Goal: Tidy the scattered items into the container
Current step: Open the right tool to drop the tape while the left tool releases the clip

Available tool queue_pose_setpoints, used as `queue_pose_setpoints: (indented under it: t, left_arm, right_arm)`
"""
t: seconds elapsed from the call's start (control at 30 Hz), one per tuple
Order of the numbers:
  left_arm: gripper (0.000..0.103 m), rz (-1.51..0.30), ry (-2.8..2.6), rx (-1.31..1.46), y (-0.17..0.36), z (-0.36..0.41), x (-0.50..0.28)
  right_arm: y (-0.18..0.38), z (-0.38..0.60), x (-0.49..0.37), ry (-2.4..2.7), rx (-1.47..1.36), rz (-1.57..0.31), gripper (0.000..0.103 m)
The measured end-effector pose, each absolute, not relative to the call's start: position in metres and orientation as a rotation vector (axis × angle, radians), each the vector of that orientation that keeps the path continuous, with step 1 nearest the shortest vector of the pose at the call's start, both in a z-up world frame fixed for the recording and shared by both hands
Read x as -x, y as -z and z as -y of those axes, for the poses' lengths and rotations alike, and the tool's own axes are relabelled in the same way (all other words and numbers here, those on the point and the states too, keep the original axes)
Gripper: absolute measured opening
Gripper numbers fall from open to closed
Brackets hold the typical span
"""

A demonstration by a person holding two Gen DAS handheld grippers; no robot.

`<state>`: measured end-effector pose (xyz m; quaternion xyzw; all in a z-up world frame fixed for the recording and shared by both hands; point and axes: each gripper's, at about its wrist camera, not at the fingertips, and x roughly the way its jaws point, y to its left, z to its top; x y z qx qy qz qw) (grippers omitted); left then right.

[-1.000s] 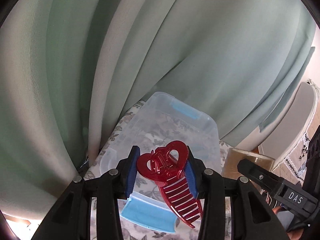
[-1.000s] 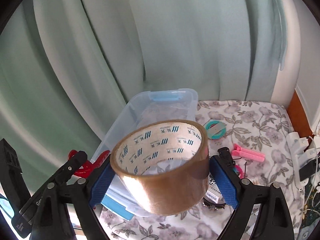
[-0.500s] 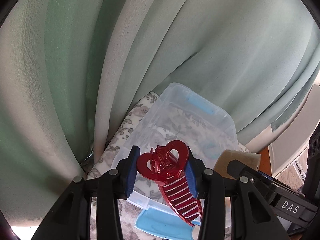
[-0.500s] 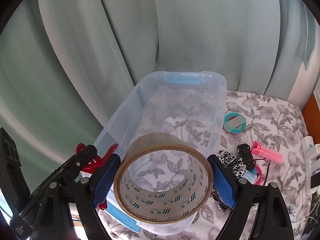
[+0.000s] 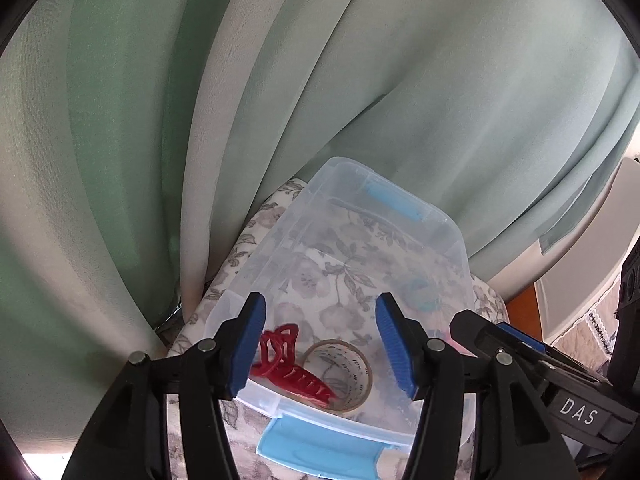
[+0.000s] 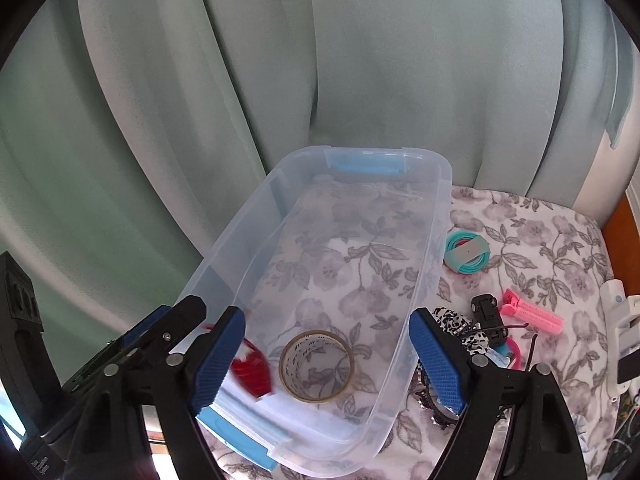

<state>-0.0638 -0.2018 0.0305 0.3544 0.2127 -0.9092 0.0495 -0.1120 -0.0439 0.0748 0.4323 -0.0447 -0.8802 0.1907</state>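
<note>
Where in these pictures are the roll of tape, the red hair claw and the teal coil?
roll of tape (image 6: pixel 317 366), right wrist view, on its upper rim.
red hair claw (image 5: pixel 294 376), left wrist view, on its toothed middle.
teal coil (image 6: pixel 467 257), right wrist view, on its grey centre band.

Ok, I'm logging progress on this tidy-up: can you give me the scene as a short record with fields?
container: clear plastic bin with blue latches, on the floral cloth
inside bin: brown tape roll; red hair claw
left gripper: above the bin, fingers opening, nothing between them
right gripper: above the bin, fingers closing, nothing between them
still on cloth: teal coil, pink clip, black toy car, spotted hair tie
</note>
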Motion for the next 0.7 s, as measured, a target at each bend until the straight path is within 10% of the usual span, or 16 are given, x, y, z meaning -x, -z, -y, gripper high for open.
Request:
queue_pose_setpoints:
  t: [0.7]
  left_arm:
    - [0.086,-0.516,2.827,-1.025,-0.054,0.160,0.039]
  right_arm:
    - [-0.083,-0.006,0.084,2.535,-1.183,0.256,0.087]
